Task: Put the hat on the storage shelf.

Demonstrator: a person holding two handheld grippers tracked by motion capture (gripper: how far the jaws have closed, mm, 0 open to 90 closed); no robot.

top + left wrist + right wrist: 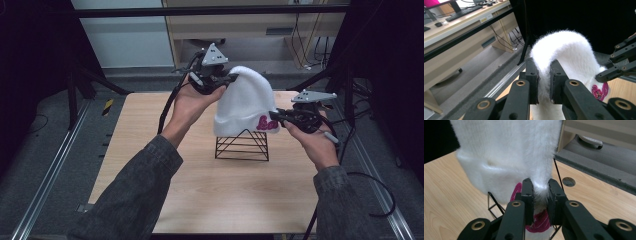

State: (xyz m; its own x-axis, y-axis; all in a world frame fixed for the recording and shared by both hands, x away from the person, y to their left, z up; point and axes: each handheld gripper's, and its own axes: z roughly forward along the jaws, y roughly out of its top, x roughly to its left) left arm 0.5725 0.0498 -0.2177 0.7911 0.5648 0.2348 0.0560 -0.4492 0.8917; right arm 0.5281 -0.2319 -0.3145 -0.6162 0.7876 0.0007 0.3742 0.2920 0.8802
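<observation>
White beanie sits over wire stand on counter. Crown is pinched by left tool, cuff by right tool. Beanie judged not yet clear of stand.

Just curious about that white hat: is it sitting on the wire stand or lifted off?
On it. The hat drapes over the wire stand, with both grippers pinching it.

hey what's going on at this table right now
A person is handling a fluffy white knit beanie with a pink emblem, using both hand-held tools. The left tool pinches the hat's top, and the right tool pinches its folded brim by the emblem. The hat sits over a black wire pyramid stand on the light wooden table. Whether it is going on or coming off, I can't tell.
</observation>
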